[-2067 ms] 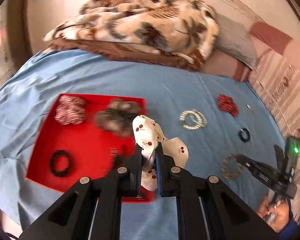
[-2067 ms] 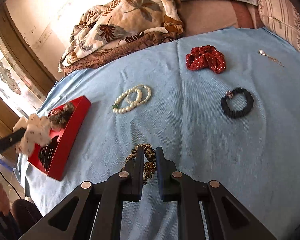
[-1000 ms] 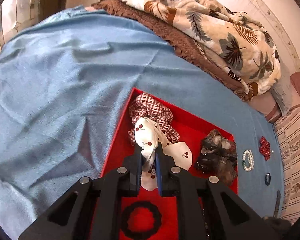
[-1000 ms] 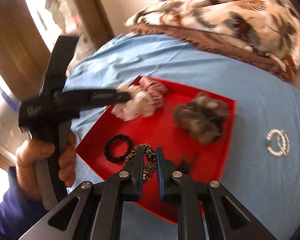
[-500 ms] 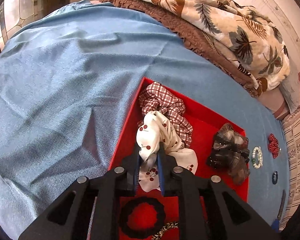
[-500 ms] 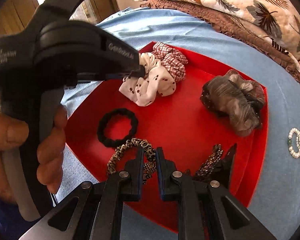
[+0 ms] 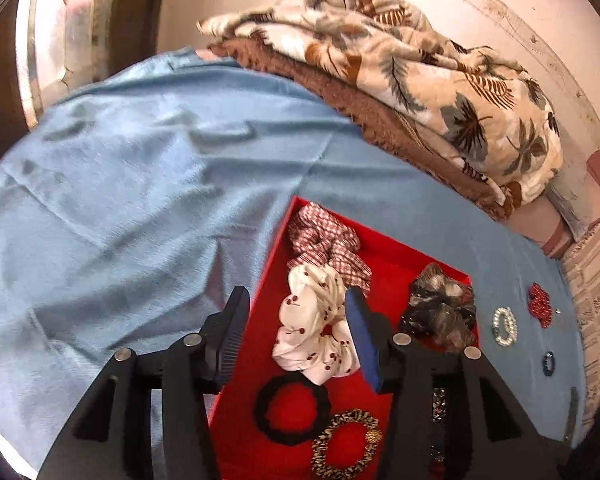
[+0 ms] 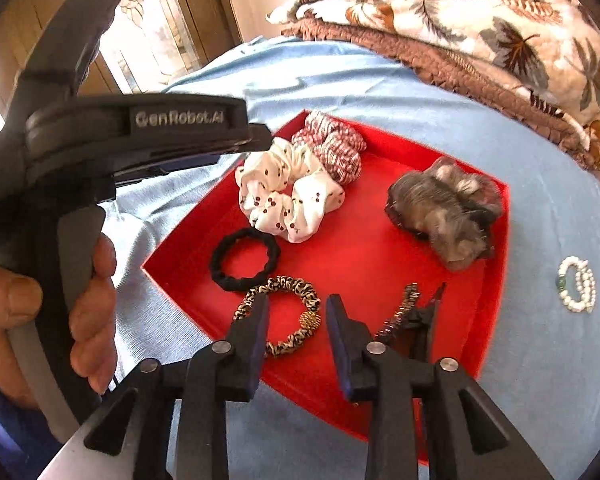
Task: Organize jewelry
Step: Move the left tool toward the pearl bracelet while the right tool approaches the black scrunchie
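Now white cherry-print scrunchie (image 7: 316, 324) crumpled; tray (image 7: 384, 396) red

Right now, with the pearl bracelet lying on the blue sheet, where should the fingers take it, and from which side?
Come from above and pinch across one side of the pearl bracelet. It lies flat as coiled loops on the blue sheet, clear of the red tray.

Both tongs were spread wide and held nothing: the left tongs (image 7: 296, 332) pointed forward and down, the right tongs (image 8: 296, 322) likewise, gripped by hand (image 8: 40, 316)
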A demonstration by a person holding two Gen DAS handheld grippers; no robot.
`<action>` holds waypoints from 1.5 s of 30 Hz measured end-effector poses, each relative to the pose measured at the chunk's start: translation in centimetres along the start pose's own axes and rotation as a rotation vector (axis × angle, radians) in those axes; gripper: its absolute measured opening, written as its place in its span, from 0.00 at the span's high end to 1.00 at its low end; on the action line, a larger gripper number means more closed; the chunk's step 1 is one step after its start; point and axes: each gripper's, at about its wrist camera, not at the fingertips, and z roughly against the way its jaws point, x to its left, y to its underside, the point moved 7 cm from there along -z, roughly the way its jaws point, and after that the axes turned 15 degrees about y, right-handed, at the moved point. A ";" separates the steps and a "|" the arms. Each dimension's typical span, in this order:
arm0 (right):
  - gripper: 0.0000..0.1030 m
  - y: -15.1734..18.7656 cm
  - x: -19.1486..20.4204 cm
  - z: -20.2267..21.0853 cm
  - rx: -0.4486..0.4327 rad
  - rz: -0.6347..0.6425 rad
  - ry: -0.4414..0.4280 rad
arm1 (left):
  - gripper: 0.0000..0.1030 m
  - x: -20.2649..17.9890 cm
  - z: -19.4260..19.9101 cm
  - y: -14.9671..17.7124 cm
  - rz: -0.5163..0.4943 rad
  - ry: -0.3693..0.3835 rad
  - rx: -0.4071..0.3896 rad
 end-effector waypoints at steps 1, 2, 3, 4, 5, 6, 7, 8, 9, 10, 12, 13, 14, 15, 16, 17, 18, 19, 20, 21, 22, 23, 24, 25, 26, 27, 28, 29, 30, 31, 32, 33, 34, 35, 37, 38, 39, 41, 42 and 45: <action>0.59 0.1 -0.3 0.5 -0.010 0.000 0.005 | 0.51 -0.1 0.2 0.0 -0.013 -0.022 -0.012; 0.56 0.1 -0.6 0.9 -0.018 -0.002 0.010 | 0.50 -0.2 0.4 -0.1 -0.024 -0.038 -0.021; 0.56 0.2 -1.0 1.3 -0.023 -0.003 0.014 | 0.50 -0.3 0.5 -0.1 -0.036 -0.054 -0.028; 0.56 0.2 -1.4 1.6 -0.027 -0.006 0.018 | 0.50 -0.5 0.6 -0.1 -0.052 -0.074 -0.038; 0.56 0.4 -1.7 2.0 -0.030 -0.010 0.021 | 0.50 -0.5 0.7 -0.1 -0.066 -0.085 -0.042; 0.56 0.4 -2.1 2.4 -0.033 -0.016 0.024 | 0.49 -0.7 0.8 -0.1 -0.077 -0.096 -0.046; 0.56 0.5 -2.4 2.5 -0.037 -0.024 0.026 | 0.49 -0.8 0.8 -0.1 -0.089 -0.106 -0.050; 0.54 0.6 -3.0 2.8 -0.040 -0.035 0.029 | 0.48 -1.0 0.8 0.0 -0.103 -0.118 -0.052; 0.53 0.5 -3.4 2.8 -0.042 -0.042 0.032 | 0.48 -1.1 0.8 0.0 -0.114 -0.125 -0.053; 0.51 0.6 -3.9 3.0 -0.046 -0.051 0.038 | 0.48 -1.3 0.8 0.1 -0.126 -0.133 -0.055; 0.50 0.9 -4.8 3.4 -0.052 -0.068 0.046 | 0.48 -1.6 0.8 0.3 -0.145 -0.145 -0.055; 0.50 1.0 -5.2 3.4 -0.051 -0.074 0.050 | 0.48 -1.7 0.8 0.3 -0.154 -0.150 -0.055; 0.50 1.1 -5.5 3.5 -0.051 -0.079 0.055 | 0.48 -1.9 0.8 0.4 -0.163 -0.156 -0.056; 0.50 1.3 -6.0 3.7 -0.052 -0.086 0.061 | 0.47 -2.0 0.7 0.5 -0.172 -0.160 -0.055; 0.50 1.5 -6.4 3.8 -0.052 -0.092 0.065 | 0.47 -2.1 0.7 0.6 -0.177 -0.162 -0.053; 0.50 1.7 -6.9 3.8 -0.052 -0.099 0.070 | 0.47 -2.2 0.6 0.7 -0.182 -0.162 -0.049; 0.50 1.9 -7.3 4.0 -0.051 -0.105 0.076 | 0.47 -2.3 0.6 0.8 -0.184 -0.161 -0.046; 0.50 2.1 -7.7 4.1 -0.051 -0.113 0.081 | 0.47 -2.4 0.5 0.9 -0.186 -0.162 -0.043; 0.50 2.4 -8.3 4.2 -0.050 -0.124 0.086 | 0.47 -2.4 0.5 1.0 -0.188 -0.164 -0.040; 0.50 2.7 -8.9 4.3 -0.049 -0.132 0.089 | 0.47 -2.5 0.4 1.1 -0.191 -0.166 -0.038; 0.49 3.0 -9.4 4.5 -0.047 -0.142 0.095 | 0.47 -2.6 0.3 1.2 -0.194 -0.168 -0.034; 0.48 3.4 -9.9 4.6 -0.045 -0.152 0.102 | 0.46 -2.6 0.2 1.3 -0.195 -0.169 -0.031; 0.48 3.8 -10.7 4.7 -0.044 -0.162 0.111 | 0.46 -2.7 0.1 1.4 -0.197 -0.168 -0.027; 0.47 4.3 -11.4 4.8 -0.041 -0.171 0.120 | 0.46 -2.7 0.0 1.5 -0.198 -0.165 -0.022; 0.46 4.9 -12.4 5.0 -0.036 -0.184 0.134 | 0.46 -2.8 0.0 1.6 -0.199 -0.164 -0.019; 0.46 5.4 -13.1 5.1 -0.032 -0.193 0.145 | 0.46 -2.9 -0.1 1.7 -0.201 -0.163 -0.017; 0.45 6.0 -14.1 5.3 -0.028 -0.206 0.159 | 0.46 -3.0 -0.1 1.8 -0.204 -0.161 -0.016; 0.45 6.8 -15.4 5.4 -0.021 -0.224 0.177 | 0.46 -3.2 -0.2 1.9 -0.209 -0.158 -0.014; 0.45 7.3 -16.4 5.6 -0.015 -0.239 0.191 | 0.45 -3.3 -0.2 2.0 -0.213 -0.157 -0.014; 0.45 7.9 -17.5 5.7 -0.008 -0.256 0.206 | 0.45 -3.5 -0.3 2.1 -0.219 -0.157 -0.014; 0.45 8.8 -19.0 5.9 0.000 -0.280 0.224 | 0.45 -3.6 -0.3 2.2 -0.222 -0.155 -0.015; 0.45 9.6 -20.2 6.1 0.006 -0.302 0.240 | 0.45 -3.8 -0.4 2.3 -0.226 -0.149 -0.018; 0.45 10.3 -21.3 6.3 0.011 -0.322 0.255 | 0.45 -4.0 -0.4 2.4 -0.230 -0.145 -0.022; 0.45 10.8 -22.3 6.4 0.015 -0.338 0.268 | 0.45 -4.4 -0.3 2.5 -0.235 -0.139 -0.032; 0.45 12.2 -24.8 7.0 0.021 -0.379 0.300 | 0.45 -5.1 0.1 2.5 -0.250 -0.122 -0.062; 0.45 12.7 -25.7 7.2 0.022 -0.393 0.311 | 0.44 -5.6 0.4 2.5 -0.264 -0.114 -0.081; 0.45 13.4 -27.0 7.5 0.021 -0.412 0.328 | 0.44 -6.0 0.6 2.6 -0.276 -0.111 -0.093; 0.44 14.4 -28.9 7.8 0.021 -0.440 0.350 | 0.44 -6.9 0.9 2.9 -0.304 -0.113 -0.107; 0.44 15.0 -29.8 7.8 0.022 -0.456 0.359 | 0.44 -7.2 1.0 3.2 -0.314 -0.111 -0.106; 0.44 16.2 -32.1 7.7 0.023 -0.508 0.365 | 0.44 -8.3 1.2 3.9 -0.339 -0.118 -0.091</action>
